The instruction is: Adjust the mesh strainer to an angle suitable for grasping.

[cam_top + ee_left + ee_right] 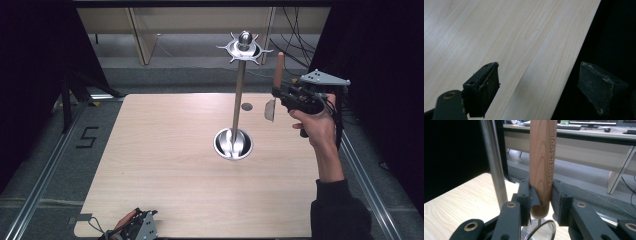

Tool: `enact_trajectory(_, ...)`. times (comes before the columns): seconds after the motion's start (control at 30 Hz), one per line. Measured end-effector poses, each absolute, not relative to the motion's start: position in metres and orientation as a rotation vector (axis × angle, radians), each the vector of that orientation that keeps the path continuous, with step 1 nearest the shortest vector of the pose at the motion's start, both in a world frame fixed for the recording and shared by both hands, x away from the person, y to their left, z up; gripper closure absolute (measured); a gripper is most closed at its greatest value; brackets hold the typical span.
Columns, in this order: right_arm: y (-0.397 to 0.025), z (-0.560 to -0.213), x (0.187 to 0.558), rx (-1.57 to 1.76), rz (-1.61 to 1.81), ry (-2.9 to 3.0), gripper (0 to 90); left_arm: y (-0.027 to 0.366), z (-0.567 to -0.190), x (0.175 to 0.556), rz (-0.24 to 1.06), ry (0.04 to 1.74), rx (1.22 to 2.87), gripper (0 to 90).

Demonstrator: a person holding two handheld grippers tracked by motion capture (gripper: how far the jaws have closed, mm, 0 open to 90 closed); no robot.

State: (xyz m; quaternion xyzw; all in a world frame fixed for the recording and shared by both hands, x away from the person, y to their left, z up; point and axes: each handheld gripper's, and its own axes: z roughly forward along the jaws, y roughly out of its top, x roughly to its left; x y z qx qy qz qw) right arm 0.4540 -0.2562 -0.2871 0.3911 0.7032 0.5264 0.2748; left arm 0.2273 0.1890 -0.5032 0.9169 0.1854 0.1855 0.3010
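I hold the strainer by its wooden handle.
My left gripper [537, 87] waits with jaws apart at the table [511, 37] edge; the right gripper [541, 202] is clamped on the strainer [541, 157], its mesh below the fingers, the metal stand [239, 95] beyond.

Matte black two-jaw right gripper [541, 202] with brass-ringed pivot screws, grey three-cornered plate [324, 78] above it; dark long sleeve [340, 210] behind it

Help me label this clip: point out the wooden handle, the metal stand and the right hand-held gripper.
wooden handle [541, 157], right gripper view, mid shaft.
metal stand [239, 92], high view, upright pole.
right hand-held gripper [541, 202], right gripper view, between fingertips.
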Motion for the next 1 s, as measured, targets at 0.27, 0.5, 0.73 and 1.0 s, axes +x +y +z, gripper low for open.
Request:
enact_trajectory(0.27,-0.250,-0.276,0.461,1.049,1.407,1.871,71.5,0.190,-0.502,0.228,0.465,0.483,2.446,16.5)
enact_trajectory(0.5,-0.245,-0.274,0.465,1.063,1.400,1.890,71.5,0.189,-0.502,0.228,0.464,0.481,2.447,16.5)
enact_trajectory(0.73,-0.245,-0.274,0.466,1.065,1.418,1.888,71.5,0.190,-0.502,0.228,0.456,0.471,2.458,16.5)
enact_trajectory(1.0,-0.243,-0.272,0.465,1.050,1.403,1.899,71.5,0.189,-0.504,0.228,0.498,0.487,2.439,16.5)
